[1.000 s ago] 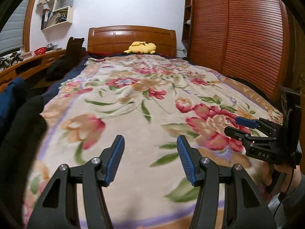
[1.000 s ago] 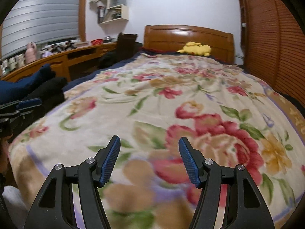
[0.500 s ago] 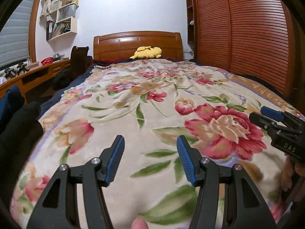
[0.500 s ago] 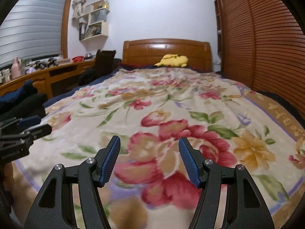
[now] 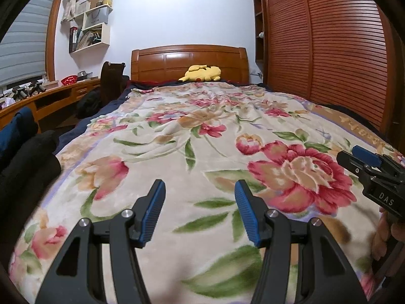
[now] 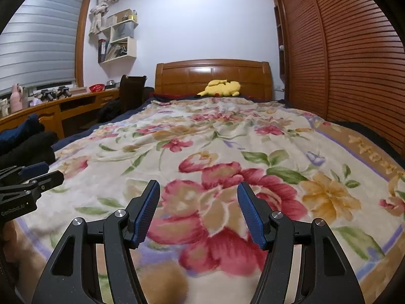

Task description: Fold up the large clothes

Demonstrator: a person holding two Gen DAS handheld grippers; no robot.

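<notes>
Dark clothes [image 5: 27, 157] are lying left of the floral blanket [image 5: 202, 139], likely soft and floppy; both hand-held grippers, left [image 5: 200, 212] and right [image 6: 198, 214], are hovering apart, empty.

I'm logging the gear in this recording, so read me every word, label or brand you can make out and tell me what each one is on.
"DAS": white letters on the body of the right gripper, seen from the left wrist view.
"GenRobot.AI": small white print on the body of the left gripper, partly cut by the picture's edge, so read with some doubt.
Woven characters along the floral blanket border: not legible.
Book spines on the wall shelf: too small.
</notes>
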